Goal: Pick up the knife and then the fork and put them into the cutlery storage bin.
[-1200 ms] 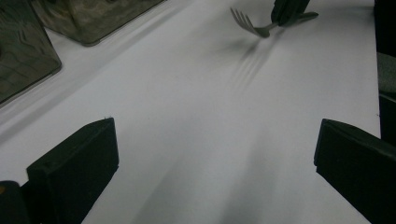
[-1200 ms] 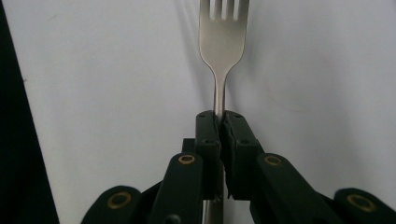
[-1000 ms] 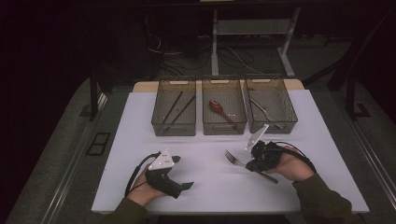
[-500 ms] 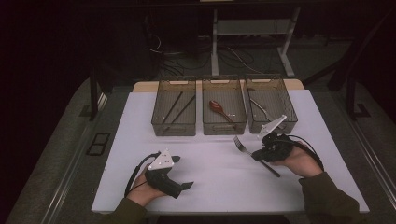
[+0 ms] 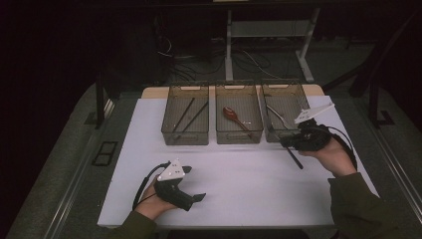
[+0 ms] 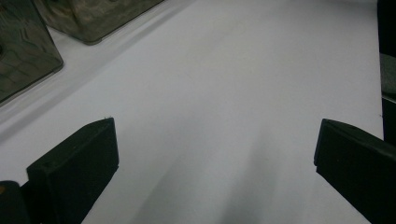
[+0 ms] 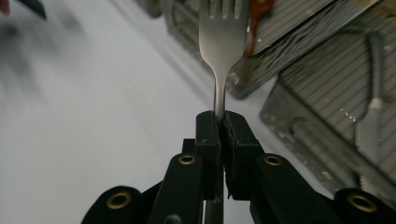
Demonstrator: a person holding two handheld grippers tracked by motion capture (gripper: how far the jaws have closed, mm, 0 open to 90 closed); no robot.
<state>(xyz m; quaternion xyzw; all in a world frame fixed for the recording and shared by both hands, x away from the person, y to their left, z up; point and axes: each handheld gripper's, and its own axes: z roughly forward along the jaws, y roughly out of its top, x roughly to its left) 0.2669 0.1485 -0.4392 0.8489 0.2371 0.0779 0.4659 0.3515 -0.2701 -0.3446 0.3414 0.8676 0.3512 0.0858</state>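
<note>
The left gripper (image 5: 191, 198) was rested wide open on the white table (image 5: 249, 184), while the fork (image 7: 221, 42) was clamped in the right gripper (image 7: 221, 122) beside the right-hand bin (image 5: 283, 102), its drop yet to be made.

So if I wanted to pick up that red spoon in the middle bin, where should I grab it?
Probably from straight above, on the handle. The red spoon lies flat and diagonal in the middle bin, whose walls block a side approach; the thin handle suits narrow jaws better than the bowl.
</note>
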